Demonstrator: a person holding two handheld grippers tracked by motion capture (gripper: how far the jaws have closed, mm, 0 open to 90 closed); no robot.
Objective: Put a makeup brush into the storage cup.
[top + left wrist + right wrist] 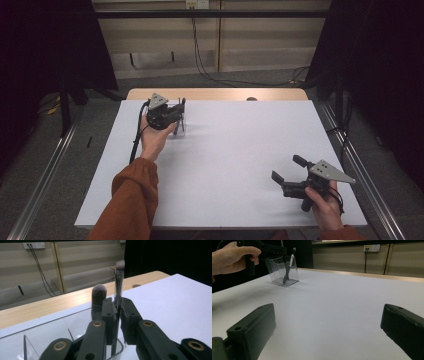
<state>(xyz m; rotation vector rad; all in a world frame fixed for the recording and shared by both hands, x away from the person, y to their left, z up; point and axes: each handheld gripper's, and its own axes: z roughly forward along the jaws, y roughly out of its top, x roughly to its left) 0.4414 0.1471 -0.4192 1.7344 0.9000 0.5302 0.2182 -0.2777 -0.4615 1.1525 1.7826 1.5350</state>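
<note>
A clear plastic holder [179,124] stands at the far left of the white table [235,150]. My left gripper [180,112] hovers over it, shut on the handle of a slim makeup brush [119,285] that stands upright with its bristles up and its lower end inside the holder [75,323]. A thicker brush [99,293] stands in the holder just behind the jaws. From the right gripper view the holder [277,271] and the dark brushes [288,268] in it are far off at the upper left. My right gripper [286,167] rests open near the front right, nothing between its jaws.
A bare wooden strip [215,94] runs along the table's far edge, with a small dark round spot [251,99] on it. Cables [200,55] hang down the back wall. Metal rails [45,170] flank the table on the floor.
</note>
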